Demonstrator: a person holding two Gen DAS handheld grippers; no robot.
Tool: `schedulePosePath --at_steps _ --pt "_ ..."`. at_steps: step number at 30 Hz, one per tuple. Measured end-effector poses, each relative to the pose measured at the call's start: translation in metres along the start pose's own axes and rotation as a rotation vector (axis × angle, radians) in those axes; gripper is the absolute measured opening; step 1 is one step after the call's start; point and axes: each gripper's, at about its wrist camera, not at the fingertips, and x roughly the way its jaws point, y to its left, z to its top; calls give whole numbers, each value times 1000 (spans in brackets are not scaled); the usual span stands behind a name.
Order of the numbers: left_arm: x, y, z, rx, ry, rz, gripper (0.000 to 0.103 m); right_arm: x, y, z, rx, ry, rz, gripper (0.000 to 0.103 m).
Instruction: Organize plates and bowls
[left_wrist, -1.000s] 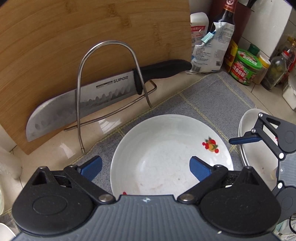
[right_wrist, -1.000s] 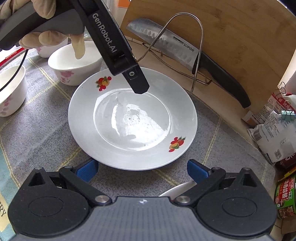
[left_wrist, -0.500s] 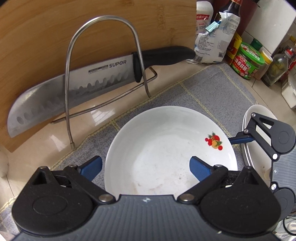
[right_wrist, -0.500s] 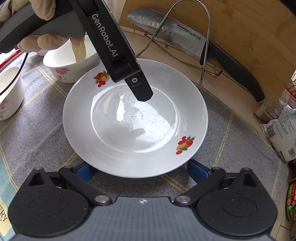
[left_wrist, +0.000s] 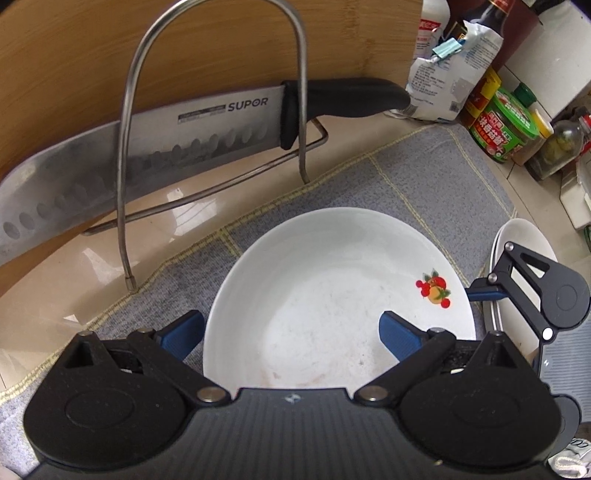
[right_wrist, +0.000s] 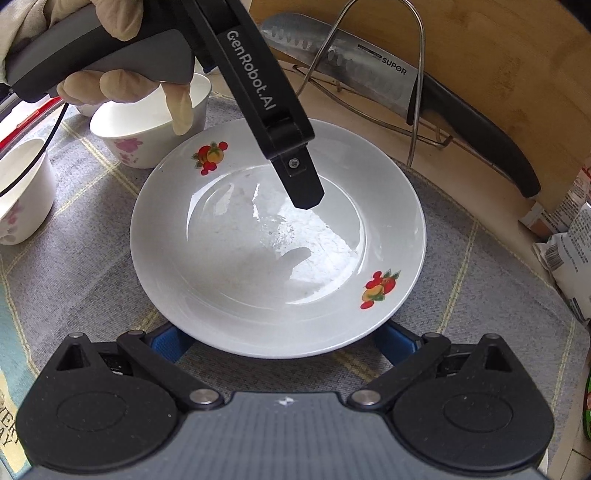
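Closer now, both hand-held grippers (left_wrist: 291, 330) flank the glossy round plate (right_wrist: 258, 266).

A SUPOR kitchen knife (left_wrist: 155, 147) with a black handle rests across a steel wire rack (left_wrist: 207, 122), its blade against a bamboo cutting board (left_wrist: 110, 55) standing along the desk's back edge. A grey checked mat (left_wrist: 436, 177) covers the beige desk (left_wrist: 177, 225). Toward the back right corner stand a clipped white bag (left_wrist: 450, 62), a green-lidded jar (left_wrist: 506, 125) and a dark bottle (left_wrist: 498, 11).
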Motion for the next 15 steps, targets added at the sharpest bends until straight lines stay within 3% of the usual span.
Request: schedulePosePath --at_steps 15 --pt "7 3 4 -15 20 -40 100 1 -1 0 4 -5 13 103"
